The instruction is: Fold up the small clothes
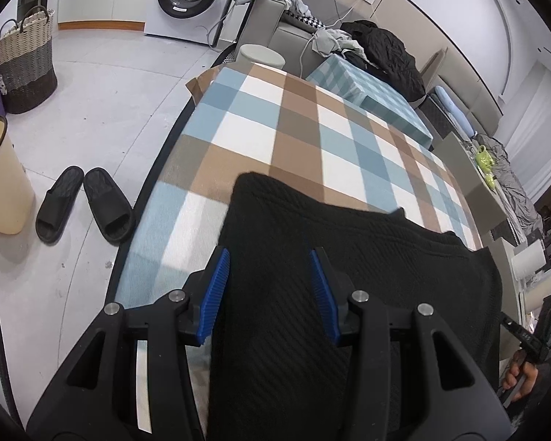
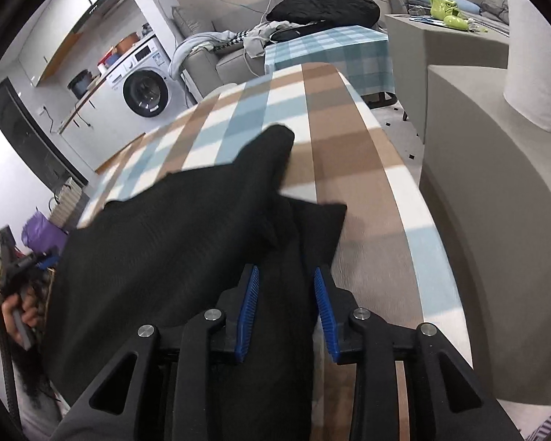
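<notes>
Checked tablecloth [image 1: 275, 128] fills the middle of the left wrist view: a plaid of brown, blue and white, running from lower left to the right edge. It looks fuzzy, so I expect some drag on anything pulled across it.

Black knit garment [image 1: 349, 257] lies on that cloth in the lower centre of the left wrist view and the centre-left of the right wrist view. One layer overlaps another toward the lower right, and a narrow part, perhaps a sleeve [image 2: 275, 154], reaches up toward centre frame in the right wrist view. I judge it light, soft and limp, with a ribbed weave that should grip well against the pads. It won't hold a crease on its own and will sag between two hold points. Best holds, I judge: the near hem corners, or the doubled edge where layers stack.

Left gripper [image 1: 270, 257], bottom centre of its view, stands partly open with fabric lying between the blue pads; I see no pinch.

Right gripper [image 2: 286, 275], bottom centre of its view, is narrower, straddling a bunched ridge of the knit. The pads sit just beside the cloth; I can't tell whether they press it.
</notes>
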Tool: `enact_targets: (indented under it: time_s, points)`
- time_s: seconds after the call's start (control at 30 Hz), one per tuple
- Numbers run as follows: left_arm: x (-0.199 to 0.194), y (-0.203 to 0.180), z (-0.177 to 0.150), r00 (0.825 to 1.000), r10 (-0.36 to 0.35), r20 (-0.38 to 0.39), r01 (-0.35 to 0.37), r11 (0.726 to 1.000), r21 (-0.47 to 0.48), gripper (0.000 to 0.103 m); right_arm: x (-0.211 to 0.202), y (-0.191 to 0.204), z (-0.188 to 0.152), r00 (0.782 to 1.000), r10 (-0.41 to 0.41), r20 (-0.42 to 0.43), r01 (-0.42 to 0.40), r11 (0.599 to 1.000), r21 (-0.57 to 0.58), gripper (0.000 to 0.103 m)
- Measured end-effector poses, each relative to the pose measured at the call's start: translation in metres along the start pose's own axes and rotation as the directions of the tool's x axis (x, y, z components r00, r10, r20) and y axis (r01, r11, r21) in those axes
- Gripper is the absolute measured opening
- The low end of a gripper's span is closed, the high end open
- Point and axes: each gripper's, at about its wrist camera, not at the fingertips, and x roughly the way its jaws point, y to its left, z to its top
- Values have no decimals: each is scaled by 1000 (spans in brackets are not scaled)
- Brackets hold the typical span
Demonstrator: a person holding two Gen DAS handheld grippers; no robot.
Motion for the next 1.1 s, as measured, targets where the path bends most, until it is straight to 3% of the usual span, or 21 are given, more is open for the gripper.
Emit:
enact_targets:
  time_s: [0.07, 0.1, 0.13, 0.2, 0.33, 0.47, 0.53, 0.7, 0.77, 0.97, 1.0, 1.03, 1.1]
  points:
    - [-8, -4, -9, 1000, -9, 5, 9, 1000, 2, 43, 0, 4, -8, 1000, -17, 2, 18, 1000, -22, 32]
    - [-12, -5, -13, 1000, -11, 7, 11, 1000, 3, 44, 0, 8, -11, 999, -34, 16, 35, 998, -50, 26]
    - [-17, -7, -18, 1000, -14, 11, 14, 1000, 5, 44, -1, 13, -14, 998, -57, 30, 59, 995, -83, 15]
    - [-27, -10, -27, 1000, -15, 13, 15, 1000, 18, 44, -6, 20, -17, 993, -105, 58, 111, 986, -121, 8]
    - [-44, -9, -45, 1000, -2, 27, 2, 1000, 29, 52, -49, 17, -29, 985, 9, 170, 6, 996, -91, 4]
    - [-45, -4, -61, 1000, 14, 0, -14, 999, 42, 52, -33, 0, -38, 995, -50, 83, 54, 998, -45, 5]
    - [-43, -2, -66, 1000, 20, -16, -19, 999, 50, 52, -27, -4, -39, 998, -35, 51, 36, 999, -20, 11]
    - [-37, -2, -66, 999, 24, -21, -23, 998, 51, 52, -35, -9, -21, 991, -3, 133, 1, 1000, 18, 36]
    - [-33, -6, -64, 999, 28, -24, -27, 998, 59, 52, -32, -8, -6, 988, 8, 153, -13, 1000, 26, 37]
    - [-24, -16, -60, 999, 35, -30, -32, 996, 85, 52, 12, 3, 45, 995, 26, 100, -32, 998, 60, 38]
    - [-22, -18, -59, 999, 37, -31, -34, 996, 88, 52, 21, 5, 51, 996, 26, 84, -31, 998, 55, 31]
    - [-21, -18, -58, 999, 38, -32, -35, 995, 89, 52, 31, 7, 58, 998, 18, 65, -21, 999, 48, 8]
    - [-21, -18, -55, 999, 37, -26, -35, 995, 88, 52, 36, 15, 67, 997, 4, 81, -5, 1000, 12, 7]
